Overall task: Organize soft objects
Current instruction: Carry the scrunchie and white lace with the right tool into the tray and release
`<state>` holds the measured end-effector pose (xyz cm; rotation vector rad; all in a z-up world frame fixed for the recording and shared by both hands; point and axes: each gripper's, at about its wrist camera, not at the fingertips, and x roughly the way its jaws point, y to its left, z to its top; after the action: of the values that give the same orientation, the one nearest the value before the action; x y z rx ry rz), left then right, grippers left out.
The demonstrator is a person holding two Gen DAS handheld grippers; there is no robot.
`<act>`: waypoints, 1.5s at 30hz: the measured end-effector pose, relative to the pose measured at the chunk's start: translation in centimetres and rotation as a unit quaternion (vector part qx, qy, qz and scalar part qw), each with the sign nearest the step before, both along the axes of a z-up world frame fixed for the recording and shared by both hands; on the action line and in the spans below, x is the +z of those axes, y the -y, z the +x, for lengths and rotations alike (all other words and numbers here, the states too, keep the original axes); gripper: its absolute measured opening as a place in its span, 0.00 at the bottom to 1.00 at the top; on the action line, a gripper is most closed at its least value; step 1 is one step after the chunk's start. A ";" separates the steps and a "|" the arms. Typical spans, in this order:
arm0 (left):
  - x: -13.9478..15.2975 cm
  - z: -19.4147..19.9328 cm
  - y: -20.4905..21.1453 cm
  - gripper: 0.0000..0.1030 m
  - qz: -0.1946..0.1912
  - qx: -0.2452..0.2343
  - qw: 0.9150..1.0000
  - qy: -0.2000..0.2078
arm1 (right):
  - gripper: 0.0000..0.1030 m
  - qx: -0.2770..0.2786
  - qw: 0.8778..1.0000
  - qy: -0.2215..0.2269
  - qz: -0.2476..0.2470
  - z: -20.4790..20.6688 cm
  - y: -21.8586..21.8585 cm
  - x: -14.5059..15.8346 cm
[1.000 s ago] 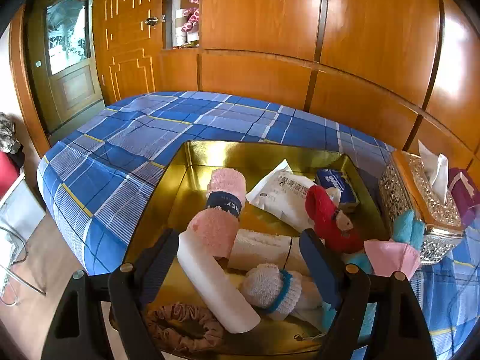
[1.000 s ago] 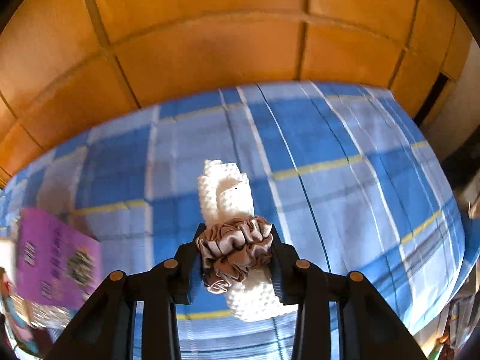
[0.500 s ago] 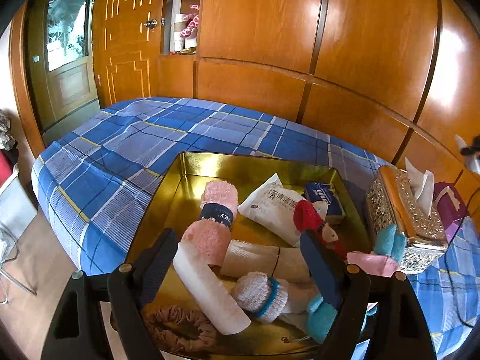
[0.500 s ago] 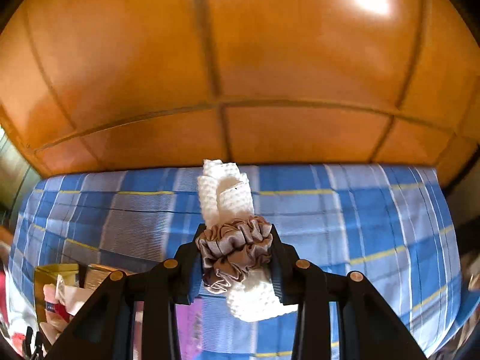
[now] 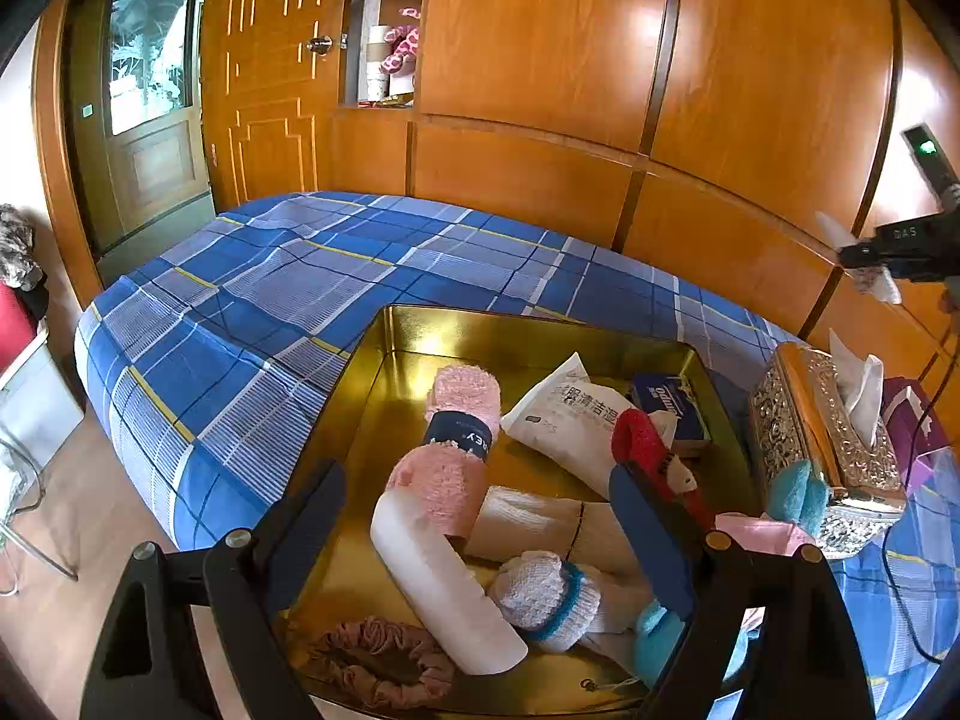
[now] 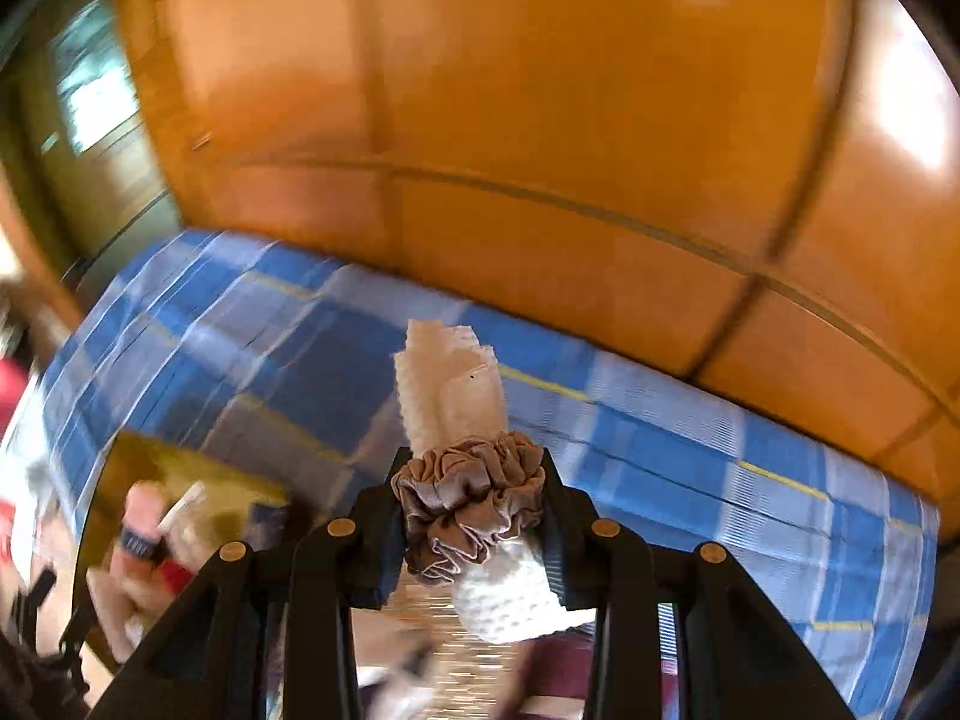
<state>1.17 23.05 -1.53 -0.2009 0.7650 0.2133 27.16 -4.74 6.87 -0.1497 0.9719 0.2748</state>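
Gripping towel roll (image 6: 474,420); left view: tray (image 5: 384,396).

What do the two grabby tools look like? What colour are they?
Both look alike. The left tool is a black frame with two flat, dark blue fingers and small round brass-coloured screws. The right tool has the same black frame, dark blue finger pads and brass screws. No sleeves or hands show, and no markings can be read on them up close.
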 end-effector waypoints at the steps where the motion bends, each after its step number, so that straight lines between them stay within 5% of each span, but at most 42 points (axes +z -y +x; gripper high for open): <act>1: 0.1 0.0 0.0 0.87 0.002 0.002 1.000 0.002 | 0.35 0.019 1.000 0.000 -0.002 -0.5 -1.3 -0.3; 9: 0.3 -0.1 -0.4 0.88 0.009 0.012 1.000 0.004 | 0.35 0.116 0.993 -0.031 0.008 -4.7 -8.1 -3.3; 17: 0.1 -0.2 -0.9 0.88 0.010 0.023 1.000 0.003 | 0.35 0.155 0.984 -0.075 0.037 -8.8 -11.0 -6.1; 28: -0.1 -0.2 -1.2 0.89 0.009 0.029 1.000 0.003 | 0.35 0.176 0.980 -0.073 0.058 -12.5 -13.8 -9.4; 45: -0.4 -0.1 -1.5 0.93 0.014 0.040 0.999 -0.001 | 0.35 0.144 0.984 -0.093 -0.042 -9.6 -17.4 -15.2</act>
<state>1.06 24.59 -1.90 -0.2059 0.7553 0.3003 17.54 12.68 -8.37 -0.3473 1.1483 0.5207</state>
